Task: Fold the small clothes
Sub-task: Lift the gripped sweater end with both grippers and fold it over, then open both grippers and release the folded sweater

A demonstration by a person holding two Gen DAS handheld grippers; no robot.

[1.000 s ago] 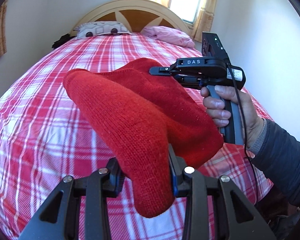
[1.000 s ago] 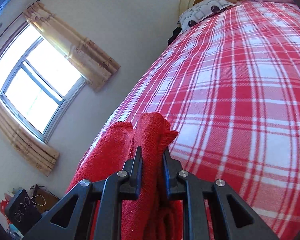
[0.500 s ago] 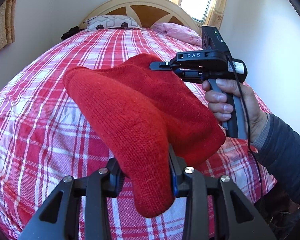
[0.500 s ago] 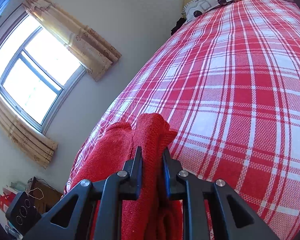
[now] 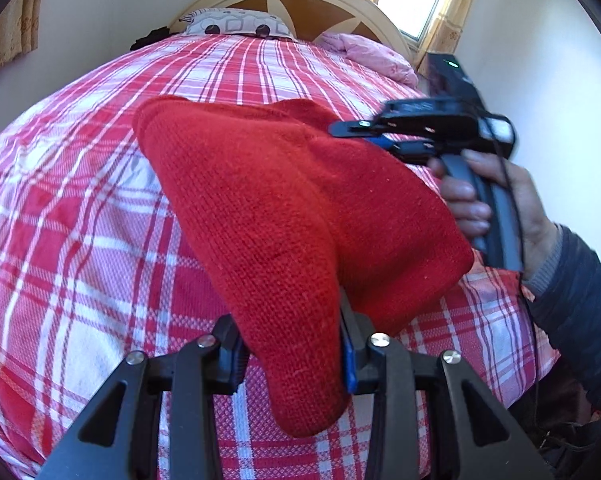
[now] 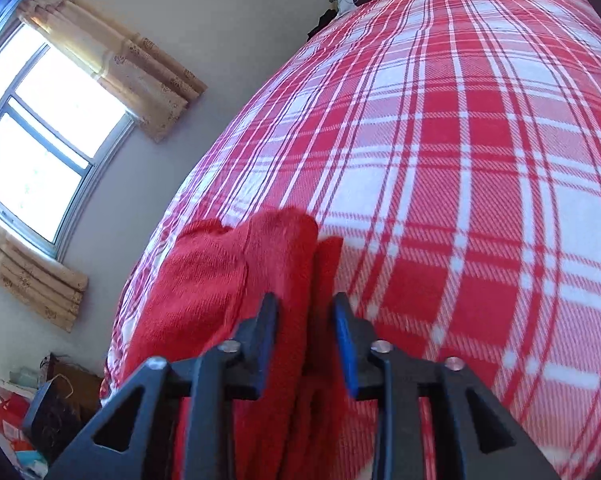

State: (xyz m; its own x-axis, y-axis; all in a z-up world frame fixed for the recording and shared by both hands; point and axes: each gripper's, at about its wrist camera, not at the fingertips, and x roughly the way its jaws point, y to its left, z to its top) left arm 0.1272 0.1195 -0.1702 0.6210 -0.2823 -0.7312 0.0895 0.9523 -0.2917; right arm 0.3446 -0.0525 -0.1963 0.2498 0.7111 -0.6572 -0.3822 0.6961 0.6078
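A red knit garment (image 5: pixel 284 208) hangs folded over the red plaid bed (image 5: pixel 80 216). At the bottom of the left wrist view, my left gripper (image 5: pixel 292 346) is shut on its near end. In that same view my right gripper (image 5: pixel 356 136), held by a hand (image 5: pixel 496 200), reaches in from the right at the cloth's far corner. The right wrist view shows the right gripper (image 6: pixel 305 314) with its jaws opening. The garment's red fold (image 6: pixel 276 264) still sits between them, with a gap beside the blue pad (image 6: pixel 346 344).
Two pillows, one patterned (image 5: pixel 236 26) and one pink (image 5: pixel 374 56), lie by the curved headboard (image 5: pixel 296 0). A curtained window (image 6: pixel 40 120) fills the wall left of the bed. Boxes and a dark bag (image 6: pixel 44 412) stand on the floor there.
The right gripper's jaws have spread apart from the tight pinch on the red cloth. Both grippers and the garment have sunk closer to the bed.
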